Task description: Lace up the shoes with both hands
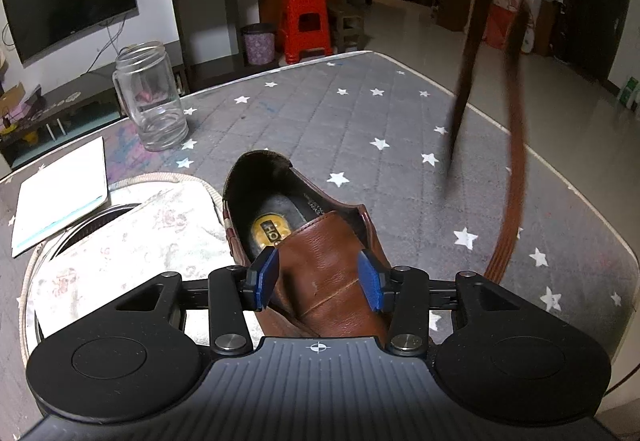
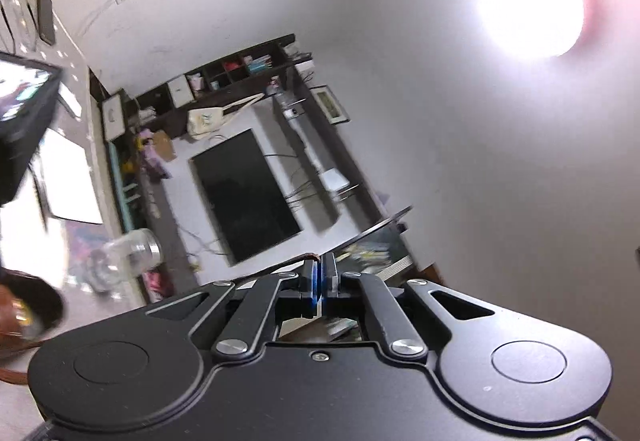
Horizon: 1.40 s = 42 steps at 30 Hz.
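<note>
My left gripper [image 1: 318, 279] stands open, its blue pads [image 1: 267, 278] either side of the brown leather shoe [image 1: 316, 253] on the grey star-printed quilted mat [image 1: 360, 129]. My right gripper [image 2: 320, 273] is pressed closed, raised and tilted toward the wall; a sliver of flat brown lace [image 1: 510, 209] seems pinched there, though I can't confirm. Beyond, blurred lace strands and a clear glass jar [image 1: 150, 97].

I am reading only "HO" on the yellow label [image 1: 271, 231] inside the shoe [image 1: 320, 273]; its remaining letters are hiding behind the tongue, and the insole's printed lettering is staying illegible.
</note>
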{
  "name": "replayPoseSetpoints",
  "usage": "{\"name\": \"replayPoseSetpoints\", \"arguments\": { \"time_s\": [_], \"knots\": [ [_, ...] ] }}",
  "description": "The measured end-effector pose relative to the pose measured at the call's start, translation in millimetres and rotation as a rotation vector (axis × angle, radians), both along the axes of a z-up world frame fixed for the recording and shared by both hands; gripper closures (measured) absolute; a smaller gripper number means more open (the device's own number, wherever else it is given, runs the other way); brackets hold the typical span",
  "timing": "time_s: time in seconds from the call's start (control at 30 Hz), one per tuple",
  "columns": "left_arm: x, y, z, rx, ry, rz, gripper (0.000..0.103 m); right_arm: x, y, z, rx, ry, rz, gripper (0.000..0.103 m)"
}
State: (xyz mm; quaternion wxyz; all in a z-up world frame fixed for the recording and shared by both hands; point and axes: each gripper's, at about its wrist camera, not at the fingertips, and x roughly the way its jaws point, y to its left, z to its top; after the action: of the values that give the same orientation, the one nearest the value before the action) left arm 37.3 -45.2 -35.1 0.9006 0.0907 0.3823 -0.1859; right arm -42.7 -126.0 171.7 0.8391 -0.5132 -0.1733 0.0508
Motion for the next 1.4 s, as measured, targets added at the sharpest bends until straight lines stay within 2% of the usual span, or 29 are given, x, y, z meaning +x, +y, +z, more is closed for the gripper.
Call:
{"name": "replayPoseSetpoints", "arguments": {
  "time_s": [0.17,0.27,0.43,0.53,0.63,0.9,0.97,1.13,1.23,1.33,1.4],
  "knots": [
    [-4.2,-0.5,2.5,-0.006,-0.006,-0.006,0.057,9.0,-5.7,38.5,0.019,-0.031,-0.009,0.101],
    [-12.9,-1.3,7.5,-0.021,-0.017,-0.027,0.051,14.2,-7.6,52.3,0.017,-0.042,-0.016,0.101],
    [-25.1,-8.9,11.3,0.007,-0.052,-0.058,0.042,17.2,-11.5,56.1,0.068,0.069,-0.012,0.101],
    [-30.4,-11.9,10.8,0.046,-0.071,-0.055,0.040,17.8,-15.3,38.2,0.083,0.191,-0.013,0.100],
    [-32.1,-10.5,9.2,0.049,-0.069,-0.050,0.039,17.8,-17.8,23.8,0.085,0.302,-0.019,0.090],
    [-35.6,-6.4,8.7,0.062,-0.073,-0.050,0.036,25.8,-25.0,-7.1,0.111,0.672,-0.048,0.075],
    [-37.3,-6.4,8.5,0.064,-0.075,-0.054,0.035,27.2,-27.0,-17.3,0.105,0.755,-0.069,0.064],
    [-42.1,-8.1,5.1,0.066,-0.076,-0.067,0.033,30.7,-31.9,-42.5,0.093,0.952,-0.122,0.062],
    [-45.7,-8.9,1.1,0.069,-0.076,-0.073,0.032,34.8,-34.8,-50.6,0.102,1.026,-0.138,0.053],
    [-49.4,-7.9,-2.9,0.071,-0.075,-0.079,0.032,45.5,-35.6,-68.6,0.137,1.178,-0.155,0.049],
    [-51.6,-7.5,-4.7,0.073,-0.076,-0.080,0.032,46.7,-36.5,-76.2,0.131,1.209,-0.174,0.048]
  ]
}}
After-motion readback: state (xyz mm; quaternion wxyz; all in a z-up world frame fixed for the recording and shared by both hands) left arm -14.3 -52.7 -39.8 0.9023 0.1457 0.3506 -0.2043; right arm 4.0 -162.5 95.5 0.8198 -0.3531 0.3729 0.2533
